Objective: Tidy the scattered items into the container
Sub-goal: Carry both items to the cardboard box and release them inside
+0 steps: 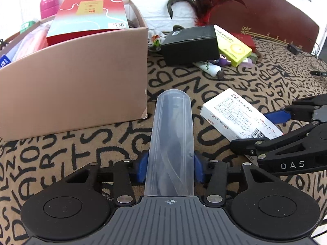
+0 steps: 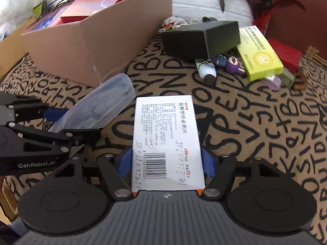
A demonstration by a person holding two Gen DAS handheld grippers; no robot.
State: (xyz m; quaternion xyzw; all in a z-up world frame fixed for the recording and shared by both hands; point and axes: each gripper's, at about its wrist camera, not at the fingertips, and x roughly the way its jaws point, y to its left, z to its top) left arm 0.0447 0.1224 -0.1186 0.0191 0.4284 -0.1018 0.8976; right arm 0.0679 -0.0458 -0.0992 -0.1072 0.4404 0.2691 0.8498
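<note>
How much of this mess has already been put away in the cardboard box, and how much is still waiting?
Partly done. The cardboard box already holds a red package and other things. In hand: the left gripper grips a clear plastic case, and the right gripper grips a white medicine box. Still left on the patterned cloth: a black box, a yellow-green carton, a small tube and little toys.

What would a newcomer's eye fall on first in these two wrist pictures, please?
Each gripper has an item between its blue fingers: the left gripper a clear plastic case, the right gripper a white medicine box. Behind them a cardboard box, already part filled, stands on the letter-patterned cloth, left of a pile of scattered boxes.
</note>
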